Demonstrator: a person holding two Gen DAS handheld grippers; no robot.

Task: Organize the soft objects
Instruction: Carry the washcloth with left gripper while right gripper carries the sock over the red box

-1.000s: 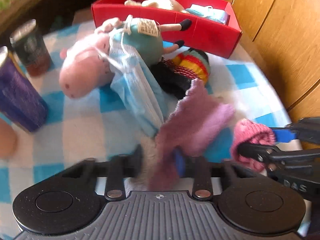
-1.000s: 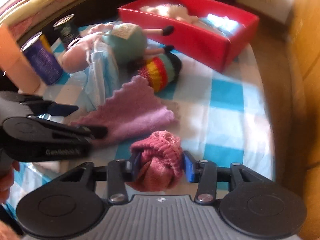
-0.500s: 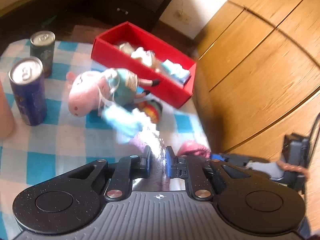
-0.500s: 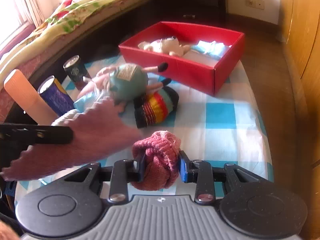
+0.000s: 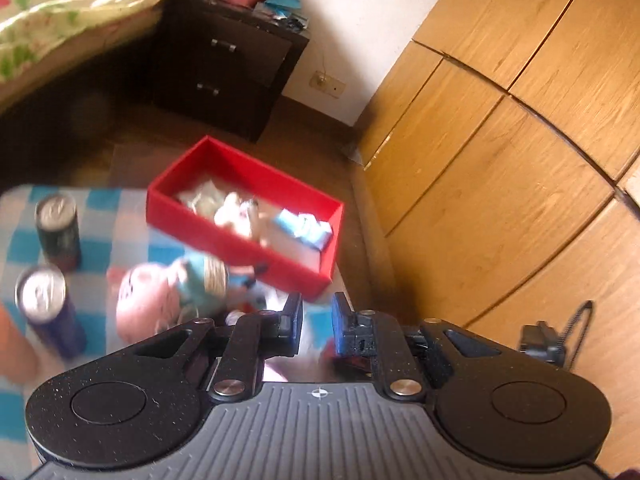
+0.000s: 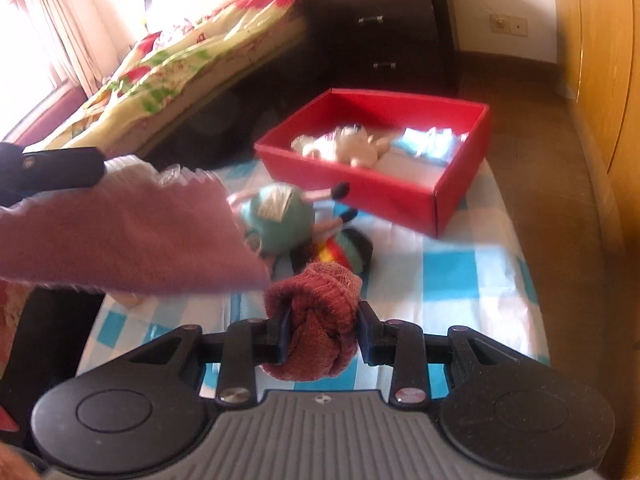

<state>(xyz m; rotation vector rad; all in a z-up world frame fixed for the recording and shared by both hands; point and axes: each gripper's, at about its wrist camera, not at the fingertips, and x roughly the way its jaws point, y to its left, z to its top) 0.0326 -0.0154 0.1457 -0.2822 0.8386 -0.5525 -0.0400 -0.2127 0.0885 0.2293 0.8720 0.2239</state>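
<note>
My right gripper (image 6: 322, 332) is shut on a rolled dark-pink knit sock (image 6: 316, 320), held above the checked table. My left gripper (image 5: 316, 326) hangs high over the table; in the right wrist view its fingers (image 6: 60, 168) hold a purple cloth (image 6: 120, 236) that hangs down, though little of it shows between the jaws in the left wrist view. A red box (image 6: 460, 196) at the table's far end holds a white plush toy (image 6: 352, 148) and a blue face mask (image 6: 428, 142). A pink pig plush (image 5: 160, 300) in a teal dress and a striped sock (image 6: 340, 254) lie before the box.
Two drink cans (image 5: 58, 232) (image 5: 48, 312) stand on the table's left side. An orange object (image 5: 12, 352) is at the left edge. A wooden wardrobe (image 5: 520, 160) rises on the right. A bed (image 6: 180, 64) and a dark nightstand (image 6: 392, 36) stand beyond the table.
Both grippers have risen well above the table. The left one lifted the purple cloth off the table; the right one lifted the dark-pink sock.
</note>
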